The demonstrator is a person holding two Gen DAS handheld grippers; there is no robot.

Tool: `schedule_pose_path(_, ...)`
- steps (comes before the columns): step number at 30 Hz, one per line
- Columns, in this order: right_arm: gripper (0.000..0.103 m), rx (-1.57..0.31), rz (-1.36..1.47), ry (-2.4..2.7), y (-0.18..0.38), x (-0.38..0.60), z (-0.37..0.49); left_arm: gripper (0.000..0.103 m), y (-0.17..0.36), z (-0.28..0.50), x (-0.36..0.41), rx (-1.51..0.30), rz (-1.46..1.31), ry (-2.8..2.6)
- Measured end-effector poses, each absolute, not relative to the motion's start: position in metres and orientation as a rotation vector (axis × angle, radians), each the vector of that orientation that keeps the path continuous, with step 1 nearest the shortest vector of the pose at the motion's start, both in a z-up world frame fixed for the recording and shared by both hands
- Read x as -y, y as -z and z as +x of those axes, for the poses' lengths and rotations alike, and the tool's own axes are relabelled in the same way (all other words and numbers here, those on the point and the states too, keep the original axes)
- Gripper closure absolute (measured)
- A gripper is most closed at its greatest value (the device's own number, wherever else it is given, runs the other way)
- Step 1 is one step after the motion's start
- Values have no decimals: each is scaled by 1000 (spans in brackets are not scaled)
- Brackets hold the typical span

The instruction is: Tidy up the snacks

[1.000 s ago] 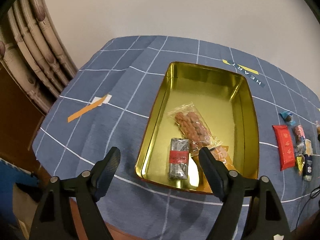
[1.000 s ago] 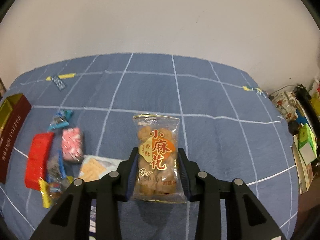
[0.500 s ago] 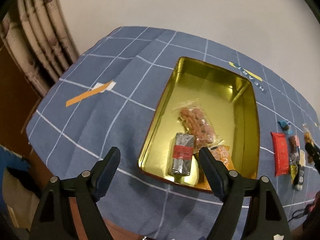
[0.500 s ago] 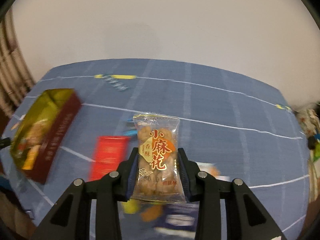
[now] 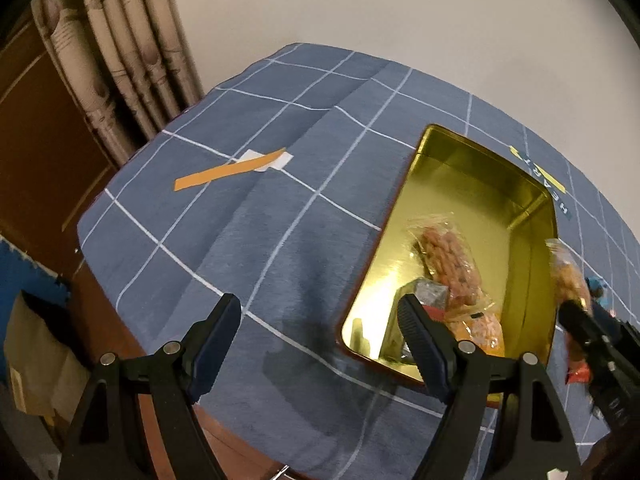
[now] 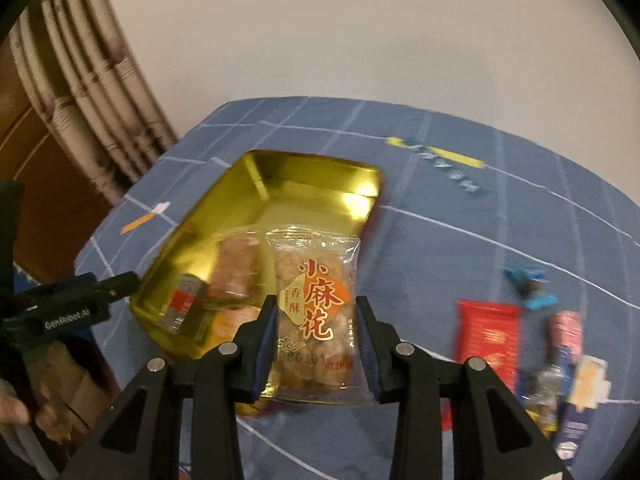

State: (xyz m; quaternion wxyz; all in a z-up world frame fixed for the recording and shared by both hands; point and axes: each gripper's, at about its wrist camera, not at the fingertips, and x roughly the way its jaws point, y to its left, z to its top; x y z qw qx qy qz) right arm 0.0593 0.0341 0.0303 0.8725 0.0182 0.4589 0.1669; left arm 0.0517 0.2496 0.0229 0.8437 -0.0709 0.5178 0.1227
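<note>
Snack packet: clear wrapper, orange label, red characters.

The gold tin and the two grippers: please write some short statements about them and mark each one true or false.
1. The right gripper holds a clear snack bag. True.
2. The left gripper holds a snack. False: its jaws are open with nothing between them.
3. The gold tin is empty. False: several snack packs lie in it.
4. A red packet lies on the blue cloth outside the tin. True.
5. The cloth is plain red. False: it is blue with white grid lines.
</note>
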Motion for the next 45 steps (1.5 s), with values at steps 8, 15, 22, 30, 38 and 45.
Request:
schedule_pose_path(8, 66, -993, 17, -389, -14, -64, 72, 25, -17, 52, -255, -1124, -187, -273)
schedule_pose_path(15, 66, -1012, -35, -408, -3, -79, 74, 25, -18, 52, -261, -1113, -207, -305)
schedule_pose_path(22, 65, -1036, -60, -438, 5, -90, 76, 25, -15, 54, -262, -1130, -219, -298)
schedule_pose_path(30, 65, -1050, -55, -465, 10, -94, 73, 25, -16, 54, -260, -1124, -224, -277)
schedule_pose_path(38, 59, -1014, -54, -472, 5, -87, 67, 24, -25, 51, -261, -1081, -257, -258)
schedule_pose_path(45, 58, -971, 0, -441, -13, -54, 54, 24, -25, 52, -256, -1089, -231, -251)
